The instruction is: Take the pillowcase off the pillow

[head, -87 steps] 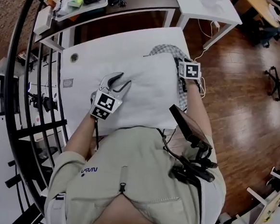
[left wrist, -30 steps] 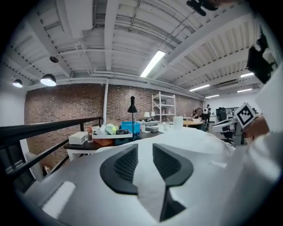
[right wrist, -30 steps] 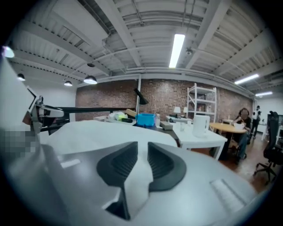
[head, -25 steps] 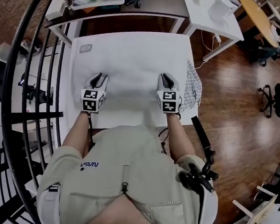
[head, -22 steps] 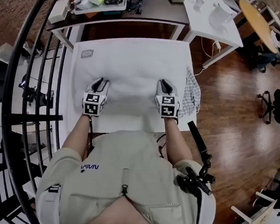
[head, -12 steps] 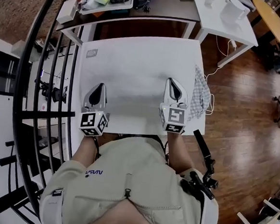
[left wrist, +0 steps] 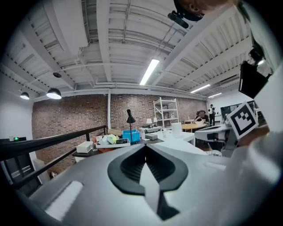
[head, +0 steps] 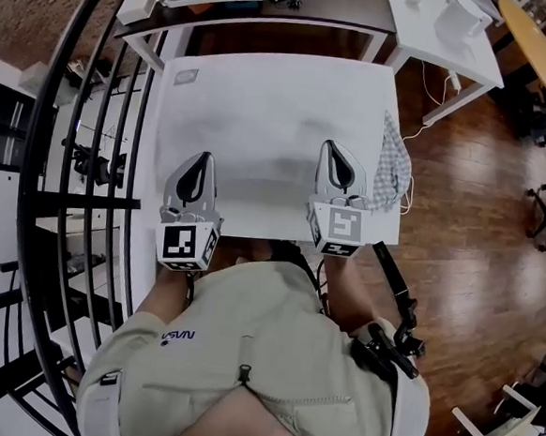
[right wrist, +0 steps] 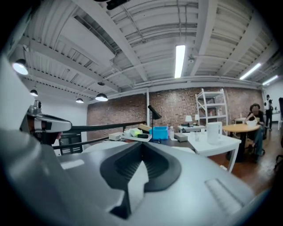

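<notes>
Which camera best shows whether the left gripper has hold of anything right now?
The left gripper view: it looks straight at the left gripper, whose jaws are shut on a thin fold of white fabric. The head view shows that gripper only from above, the pinch hidden. The right gripper view does not show that pinch.

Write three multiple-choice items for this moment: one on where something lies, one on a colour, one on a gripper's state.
1. The checked pillowcase lies: A) at the table's right edge; B) on the floor; C) over the railing.
2. The fabric between the jaws is: A) blue; B) white; C) checked.
3. The left gripper is: A) wide open; B) out of view; C) shut on fabric.

Key:
1. A, the pillowcase drapes over that edge in the head view.
2. B, a fold of the white pillow shows between the pads of the left gripper and the right gripper.
3. C, its pads pinch that fold.
</notes>
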The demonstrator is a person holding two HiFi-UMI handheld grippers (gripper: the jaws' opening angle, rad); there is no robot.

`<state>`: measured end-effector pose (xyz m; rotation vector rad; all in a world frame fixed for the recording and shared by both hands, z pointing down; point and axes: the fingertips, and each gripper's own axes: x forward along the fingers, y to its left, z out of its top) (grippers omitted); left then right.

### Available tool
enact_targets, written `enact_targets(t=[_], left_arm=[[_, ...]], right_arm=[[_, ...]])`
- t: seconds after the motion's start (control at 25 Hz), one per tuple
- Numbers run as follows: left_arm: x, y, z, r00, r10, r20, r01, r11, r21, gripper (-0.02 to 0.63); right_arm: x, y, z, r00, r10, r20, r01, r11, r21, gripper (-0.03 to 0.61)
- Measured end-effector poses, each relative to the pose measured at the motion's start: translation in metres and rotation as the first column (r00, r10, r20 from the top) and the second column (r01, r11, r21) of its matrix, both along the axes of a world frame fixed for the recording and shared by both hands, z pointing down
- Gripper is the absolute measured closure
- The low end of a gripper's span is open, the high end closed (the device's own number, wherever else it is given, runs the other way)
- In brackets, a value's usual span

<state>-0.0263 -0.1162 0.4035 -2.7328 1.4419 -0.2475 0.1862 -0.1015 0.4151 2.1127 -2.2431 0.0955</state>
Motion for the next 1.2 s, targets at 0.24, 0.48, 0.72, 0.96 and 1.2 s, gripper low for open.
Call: enact_targets(t=[0.24,0.48,0.72,0.96,1.2], left_arm=[[-0.041,0.044,-0.012,0.999,0.021,-0.045,-0.020,1.000,0.012,0.607],[-0.070,0.084,-0.026,0.993,0.073,-0.091,-0.069,0.997,0.042,0.607],[-0.074,0.116,-0.049,0.987,0.063,-0.146,-0.050,0.994,0.095,0.607],[-0.061,0.131,-0.058,0.988,0.035,-0.151,-0.022,0.996,0.087,0.607],[-0.039,0.140,-0.037,0.995,0.054,-0.087,-0.047,0.996,0.076,0.607]], right_arm=[[-0.049,0.046,-0.022,0.999,0.040,0.000,-0.040,0.998,0.038,0.575],[-0.099,0.096,-0.051,0.998,0.034,-0.044,-0.031,0.998,0.063,0.575],[-0.112,0.128,-0.060,0.996,0.027,-0.082,-0.021,0.997,0.068,0.575],[-0.101,0.140,-0.064,0.998,0.024,-0.065,-0.018,0.995,0.097,0.575],[-0.086,0.153,-0.052,0.999,0.017,-0.037,-0.013,0.995,0.102,0.575]])
